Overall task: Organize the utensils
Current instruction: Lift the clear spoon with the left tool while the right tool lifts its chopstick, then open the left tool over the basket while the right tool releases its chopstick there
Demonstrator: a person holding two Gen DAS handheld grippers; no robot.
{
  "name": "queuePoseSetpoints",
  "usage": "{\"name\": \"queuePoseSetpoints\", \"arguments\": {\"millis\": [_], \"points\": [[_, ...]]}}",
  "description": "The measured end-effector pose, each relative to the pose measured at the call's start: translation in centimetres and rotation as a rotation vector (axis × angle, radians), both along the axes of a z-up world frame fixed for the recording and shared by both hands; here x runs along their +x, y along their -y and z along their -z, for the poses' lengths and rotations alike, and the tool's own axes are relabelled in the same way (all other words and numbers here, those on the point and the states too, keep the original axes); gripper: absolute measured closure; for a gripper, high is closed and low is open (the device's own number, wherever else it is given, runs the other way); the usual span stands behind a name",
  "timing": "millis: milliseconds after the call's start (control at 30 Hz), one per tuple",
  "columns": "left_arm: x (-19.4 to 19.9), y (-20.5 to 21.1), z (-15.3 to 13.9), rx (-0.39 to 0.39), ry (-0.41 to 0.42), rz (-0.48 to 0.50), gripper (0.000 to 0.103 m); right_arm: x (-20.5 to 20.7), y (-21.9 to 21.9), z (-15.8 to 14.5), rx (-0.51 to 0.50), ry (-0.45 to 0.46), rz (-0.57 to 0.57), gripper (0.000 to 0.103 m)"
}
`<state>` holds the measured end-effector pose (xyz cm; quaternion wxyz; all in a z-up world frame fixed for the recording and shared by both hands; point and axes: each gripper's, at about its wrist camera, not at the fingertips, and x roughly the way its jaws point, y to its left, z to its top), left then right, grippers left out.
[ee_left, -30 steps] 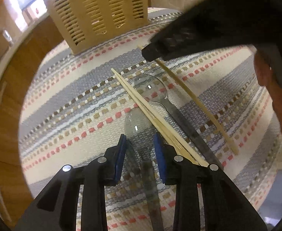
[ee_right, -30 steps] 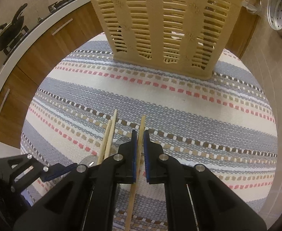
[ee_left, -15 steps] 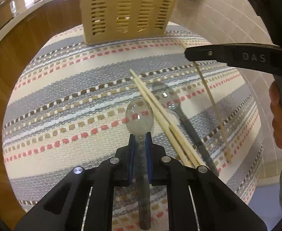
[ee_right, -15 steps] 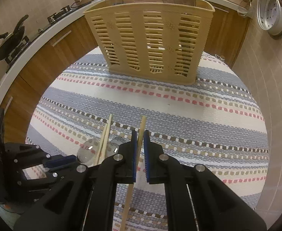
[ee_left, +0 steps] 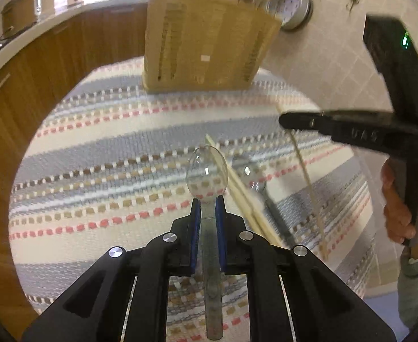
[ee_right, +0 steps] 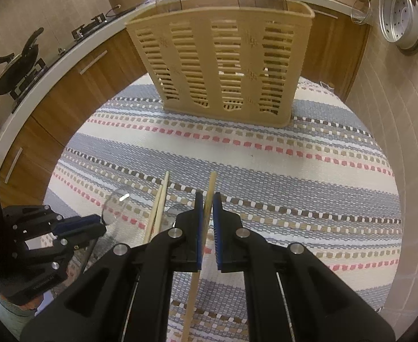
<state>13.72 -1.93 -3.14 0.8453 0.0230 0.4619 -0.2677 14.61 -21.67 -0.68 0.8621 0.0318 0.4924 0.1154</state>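
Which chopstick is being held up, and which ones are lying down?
The single wooden chopstick clamped in the right gripper is held up. The pair of wooden chopsticks lies side by side on the striped woven mat, untouched.

Spoon (ee_left: 206,175) in left gripper (ee_left: 208,212): clear plastic, glossy, with bright highlights. Second spoon (ee_left: 248,172) on cloth: same clear glossy look. Chopstick (ee_right: 209,199) in right gripper (ee_right: 208,208): pale wood or bamboo, matt, smooth. Chopstick pair (ee_right: 159,208) on cloth: same matt wood. Gripper bodies: black matt plastic, blue ribbed pads (ee_right: 199,216), shiny metal screws. Tablecloth (ee_right: 294,176): woven cloth, coarse, rough texture, striped. Basket (ee_right: 223,65): beige plastic, slotted, slight sheen. Steamer tray (ee_right: 402,17) on wall: polished metal. Cabinets (ee_right: 66,91): wood grain, smooth finish.
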Motion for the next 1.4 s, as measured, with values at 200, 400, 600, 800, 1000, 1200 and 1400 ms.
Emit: {"name": "queuePoseSetpoints", "arguments": {"millis": [200, 400, 600, 800, 1000, 1200, 1400], "points": [[-1.9, -0.5, -3.7, -0.087, 0.182, -0.036, 0.094, -3.1, 0.4, -3.0, 0.007, 0.102, 0.005, 0.098], [-2.6, -0.6, -7.3, -0.145, 0.335, -0.067, 0.094, -6.1, 0.5, -6.9, 0.004, 0.22, 0.012, 0.099], [-1.3, -0.9, -11.1, -0.215, 0.463, -0.113, 0.094, -6.8, 0.9, -12.4, -0.008, 0.38, 0.055, 0.1], [1.2, -1.1, -15.5, -0.273, 0.582, -0.137, 0.094, -5.2, 1.5, -17.0, -0.013, 0.499, 0.092, 0.1], [4.4, 0.2, -19.0, -0.299, 0.681, -0.137, 0.094, -1.9, 2.3, -21.1, -0.04, 0.58, 0.118, 0.1], [8.8, 2.6, -20.0, -0.323, 0.746, -0.118, 0.094, 2.3, 2.9, -23.2, -0.071, 0.631, 0.141, 0.1], [13.0, 3.8, -18.9, -0.367, 0.715, -0.103, 0.094, 6.7, 3.6, -23.2, -0.021, 0.638, 0.145, 0.1]]}}
